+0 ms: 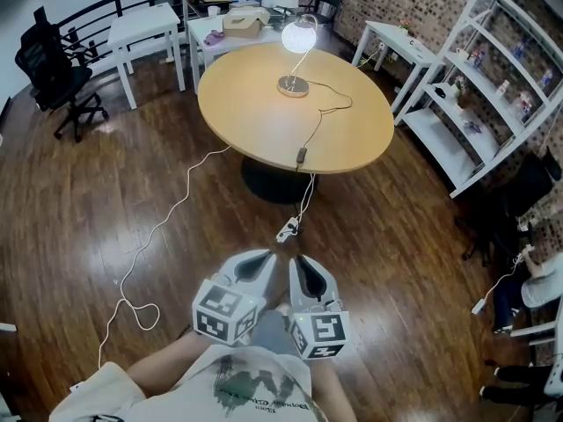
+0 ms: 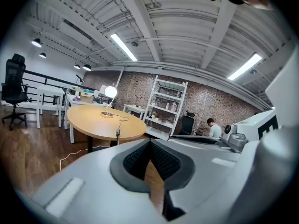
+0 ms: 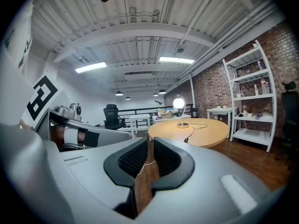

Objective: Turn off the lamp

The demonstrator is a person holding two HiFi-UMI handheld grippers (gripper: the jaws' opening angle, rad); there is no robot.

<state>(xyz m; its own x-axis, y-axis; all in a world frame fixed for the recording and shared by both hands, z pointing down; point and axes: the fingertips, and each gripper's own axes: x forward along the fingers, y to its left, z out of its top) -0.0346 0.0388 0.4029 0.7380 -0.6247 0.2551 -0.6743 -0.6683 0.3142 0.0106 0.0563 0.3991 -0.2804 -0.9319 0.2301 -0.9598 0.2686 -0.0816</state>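
The lamp [image 1: 299,35] is lit and stands on its round metal base [image 1: 293,86] at the far side of a round wooden table [image 1: 264,121]. Its cord runs over the tabletop to a small inline switch [image 1: 301,156] near the table's near edge, then drops to a power strip [image 1: 288,229] on the floor. Both grippers are held close to my body, well short of the table. The left gripper [image 1: 266,255] and the right gripper [image 1: 297,260] sit side by side, shut and holding nothing. The glowing lamp [image 2: 110,92] also shows in the left gripper view, and the lamp [image 3: 178,103] in the right gripper view.
A white shelf unit [image 1: 475,86] stands to the table's right. White tables [image 1: 145,25] and a cardboard box [image 1: 242,23] are behind it, and a black office chair [image 1: 53,69] is at far left. A white cable [image 1: 158,227] snakes over the dark wood floor.
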